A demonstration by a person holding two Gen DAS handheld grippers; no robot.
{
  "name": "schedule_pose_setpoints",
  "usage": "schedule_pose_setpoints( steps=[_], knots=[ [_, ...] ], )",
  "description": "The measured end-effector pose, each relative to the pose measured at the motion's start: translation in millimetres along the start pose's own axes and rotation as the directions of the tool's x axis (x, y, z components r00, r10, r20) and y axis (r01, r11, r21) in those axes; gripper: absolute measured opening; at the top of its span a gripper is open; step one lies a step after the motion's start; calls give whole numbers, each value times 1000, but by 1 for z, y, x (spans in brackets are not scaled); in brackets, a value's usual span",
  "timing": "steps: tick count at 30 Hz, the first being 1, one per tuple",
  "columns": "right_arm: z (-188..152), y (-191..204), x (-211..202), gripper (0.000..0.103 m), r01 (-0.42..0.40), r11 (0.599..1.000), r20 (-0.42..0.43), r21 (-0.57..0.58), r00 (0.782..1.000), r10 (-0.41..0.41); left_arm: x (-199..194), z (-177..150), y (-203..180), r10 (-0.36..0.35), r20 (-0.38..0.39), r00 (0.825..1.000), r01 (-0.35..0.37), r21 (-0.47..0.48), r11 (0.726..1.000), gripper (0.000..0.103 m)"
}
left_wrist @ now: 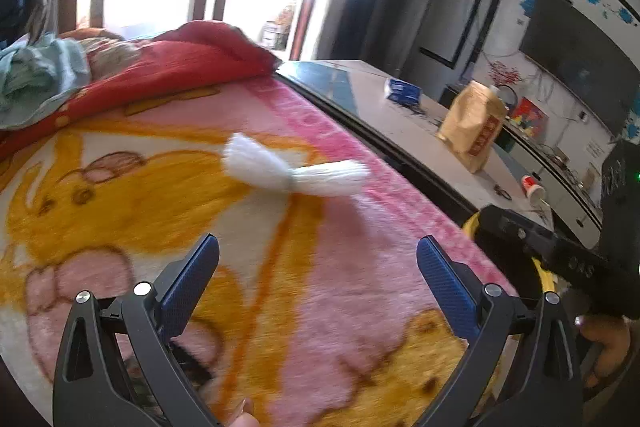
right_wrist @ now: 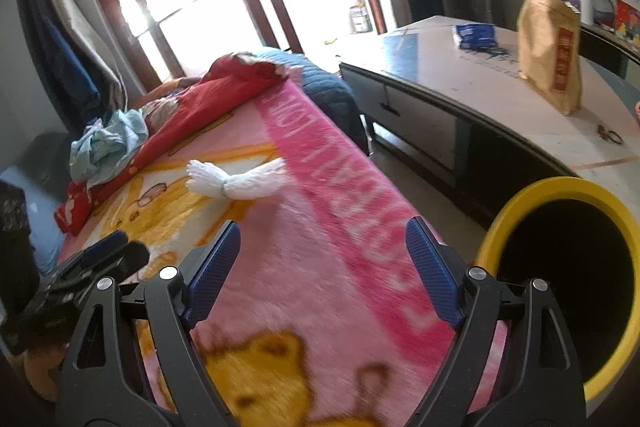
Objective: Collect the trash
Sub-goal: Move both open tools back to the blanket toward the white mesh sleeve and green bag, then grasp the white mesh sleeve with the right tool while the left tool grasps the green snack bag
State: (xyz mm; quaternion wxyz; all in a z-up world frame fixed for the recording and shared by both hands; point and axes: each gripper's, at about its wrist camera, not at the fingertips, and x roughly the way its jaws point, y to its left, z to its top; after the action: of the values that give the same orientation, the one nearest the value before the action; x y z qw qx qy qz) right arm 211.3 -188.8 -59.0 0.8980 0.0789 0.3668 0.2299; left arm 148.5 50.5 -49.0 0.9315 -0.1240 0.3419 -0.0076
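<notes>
Both the left gripper [left_wrist: 318, 281] and right gripper [right_wrist: 323, 265] are hovering with jaws wide, lining up on the wrapper [left_wrist: 294, 173] lying mid-blanket [left_wrist: 360, 307], bin [right_wrist: 560, 279] waiting at its edge

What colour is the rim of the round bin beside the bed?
Yellow, around a black inside; the round bin's rim shows best in the right wrist view.

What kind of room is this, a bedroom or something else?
Probably a lived-in bedroom or bed-sitting room at home: a bed under a pink cartoon blanket with a red quilt, a low table alongside, and a wall-mounted TV.
</notes>
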Motion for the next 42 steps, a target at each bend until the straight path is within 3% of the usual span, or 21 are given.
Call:
schedule_pose_setpoints(
  steps=[11,16,21,24,27,29,33,35,42],
  knots=[
    [30,45,67,76,-22,999,-57,-24,998,20,-13,-14,73,89,-26,996,-91,-95,991,96],
    [37,49,94,76,-27,1000,-100,3,995,27,-17,-22,92,78,-49,996,-83,-110,990,96],
    [38,49,118,75,-21,999,-143,25,989,24,-17,-36,105,21,-97,995,-33,-124,992,96],
    [35,48,126,60,-45,998,-162,39,985,51,-19,-44,111,7,-118,993,-21,-120,993,96],
    [32,49,125,22,-74,997,-163,37,983,79,-20,-51,114,-29,-135,990,12,-130,991,96],
    [29,51,119,14,-82,996,-146,20,986,84,-21,-56,117,-58,-137,989,37,-150,988,95],
    [25,46,105,11,-84,996,-127,12,988,85,-24,-59,115,-82,-140,987,61,-151,987,93],
    [23,41,96,11,-76,997,-114,19,990,78,-24,-61,110,-92,-151,984,71,-141,987,81],
    [16,22,68,10,-52,998,-79,47,995,56,-24,-67,95,-85,-179,980,69,-88,994,60]
  ],
)
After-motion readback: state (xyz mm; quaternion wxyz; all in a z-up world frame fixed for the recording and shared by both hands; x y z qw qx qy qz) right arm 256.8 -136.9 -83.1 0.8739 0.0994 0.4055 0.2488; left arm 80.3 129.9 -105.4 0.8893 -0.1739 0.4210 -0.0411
